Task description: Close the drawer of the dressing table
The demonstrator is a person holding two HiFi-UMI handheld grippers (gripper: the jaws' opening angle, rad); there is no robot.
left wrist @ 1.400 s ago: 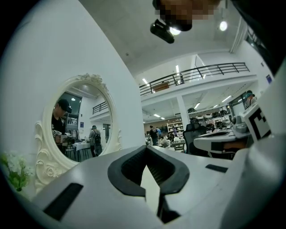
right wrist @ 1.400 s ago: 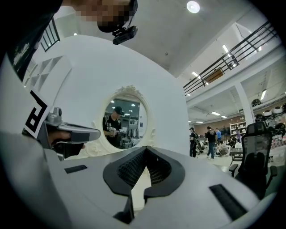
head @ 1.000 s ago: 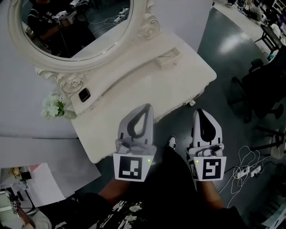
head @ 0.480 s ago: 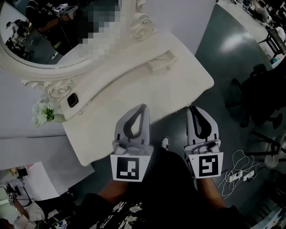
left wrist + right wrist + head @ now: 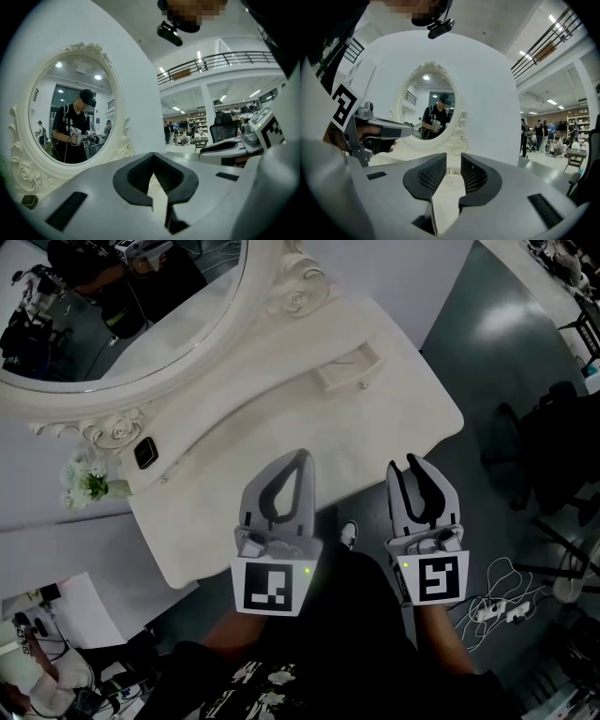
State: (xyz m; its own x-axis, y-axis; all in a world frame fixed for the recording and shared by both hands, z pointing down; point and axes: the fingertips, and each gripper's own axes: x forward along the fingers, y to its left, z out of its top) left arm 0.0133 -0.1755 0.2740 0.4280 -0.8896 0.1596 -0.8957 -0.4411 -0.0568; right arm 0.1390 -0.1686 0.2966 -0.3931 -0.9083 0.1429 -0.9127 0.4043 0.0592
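The white dressing table (image 5: 398, 423) fills the upper middle of the head view. A small drawer (image 5: 348, 367) in its raised back ledge stands pulled out a little. My left gripper (image 5: 303, 457) hangs over the table's front edge, its tips meeting and nothing in them; the left gripper view shows the same shut tips (image 5: 153, 155). My right gripper (image 5: 413, 463) is off the table's front right, over the floor. Its jaws have just been opening and now stand apart with nothing between them (image 5: 453, 163). Both grippers are well short of the drawer.
An oval mirror with a carved frame (image 5: 202, 352) stands at the table's back left. A flower bunch (image 5: 86, 480) and a small black object (image 5: 142, 454) sit at the left end. Office chairs (image 5: 553, 427) and floor cables (image 5: 492, 607) lie to the right.
The right gripper's jaws were closed in both earlier frames and now stand apart. Both grippers have crept forward toward the table edge. The head view has shifted slightly.
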